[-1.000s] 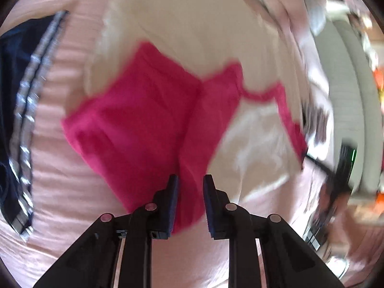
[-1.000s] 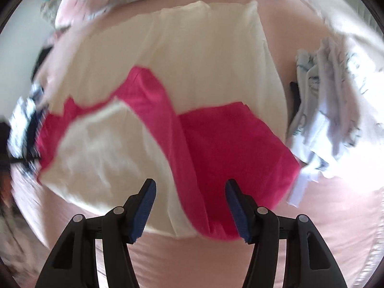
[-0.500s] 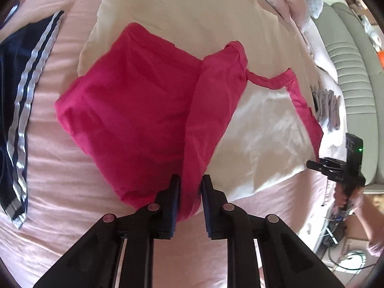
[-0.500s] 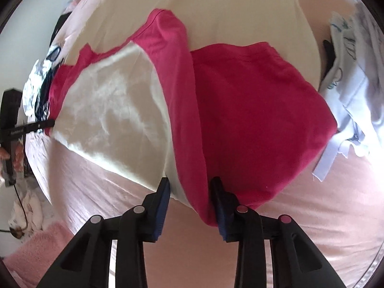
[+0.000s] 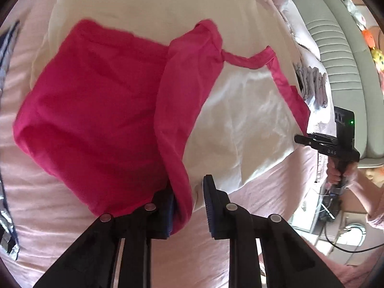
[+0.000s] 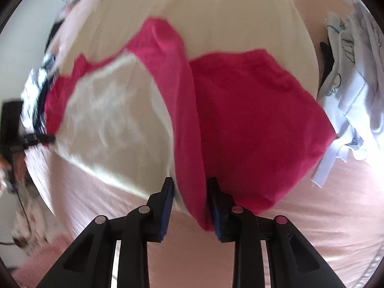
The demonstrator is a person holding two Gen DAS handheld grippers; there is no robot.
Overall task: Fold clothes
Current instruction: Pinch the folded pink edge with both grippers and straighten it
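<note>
A pink and cream garment [image 5: 96, 110] lies spread on a cream cloth [image 5: 156, 4] over the pink bedsheet [image 5: 48, 228]. Its pink middle fold [image 5: 177, 120] runs down to my left gripper [image 5: 188, 207], which stands open with the fold's end against the left finger and a gap on the right. In the right wrist view the same garment [image 6: 252, 120] fills the middle, and my right gripper [image 6: 189, 206] is shut on the bottom end of the pink fold [image 6: 189, 120]. Another hand-held gripper [image 5: 297, 139] touches the garment's far corner.
A navy garment with silver stripes [image 5: 4, 72] lies at the left edge. White printed clothes [image 6: 348, 72] are piled to the right. A grey sofa [image 5: 336, 48] stands beyond the bed, and cables [image 5: 336, 216] lie on the floor. A hand [image 5: 338, 170] holds the other gripper.
The right gripper's fingers have closed in from wide apart onto the pink fold. The left gripper's fingers have spread slightly. Both cameras have moved closer to the garment's near edge.
</note>
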